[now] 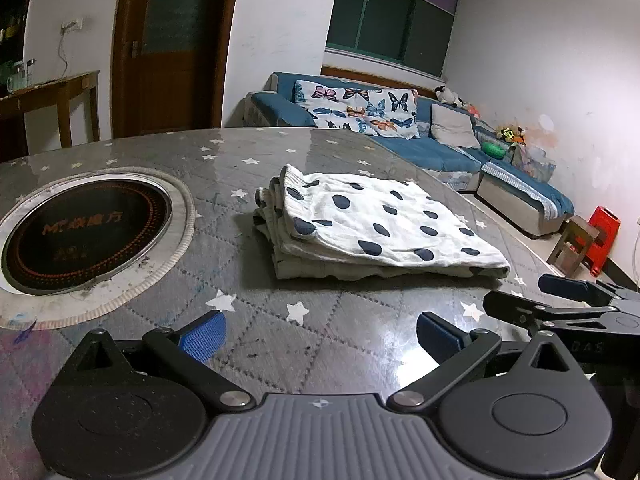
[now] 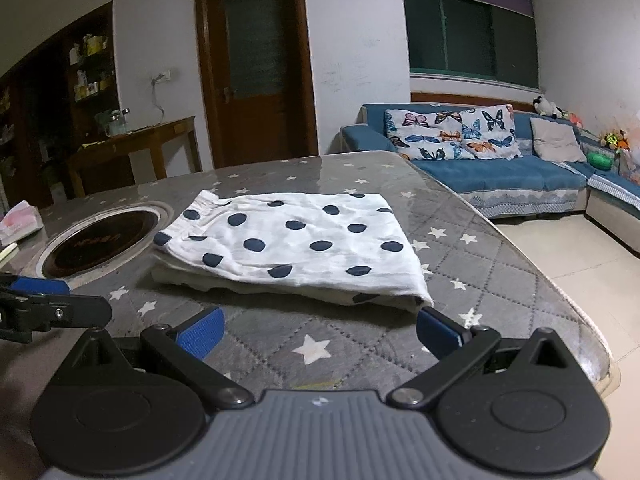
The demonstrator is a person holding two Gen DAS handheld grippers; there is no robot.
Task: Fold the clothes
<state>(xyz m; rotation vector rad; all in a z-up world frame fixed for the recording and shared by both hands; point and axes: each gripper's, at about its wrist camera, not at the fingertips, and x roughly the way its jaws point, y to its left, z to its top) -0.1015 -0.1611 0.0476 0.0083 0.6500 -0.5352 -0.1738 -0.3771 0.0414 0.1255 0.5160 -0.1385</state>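
The garment is white fabric printed with dark navy dots. It lies folded into a flat, roughly rectangular stack of several layers on the table. The layered, gathered edges face the table's centre. The opposite end sits near the table's right edge.

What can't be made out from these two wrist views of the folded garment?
- Polka-dot garment: its type and the layers underneath, hidden by the top fold in both views.
- Induction cooktop: the small print is too small to read.
- Tissue pack: cut off by the right wrist view's left edge.
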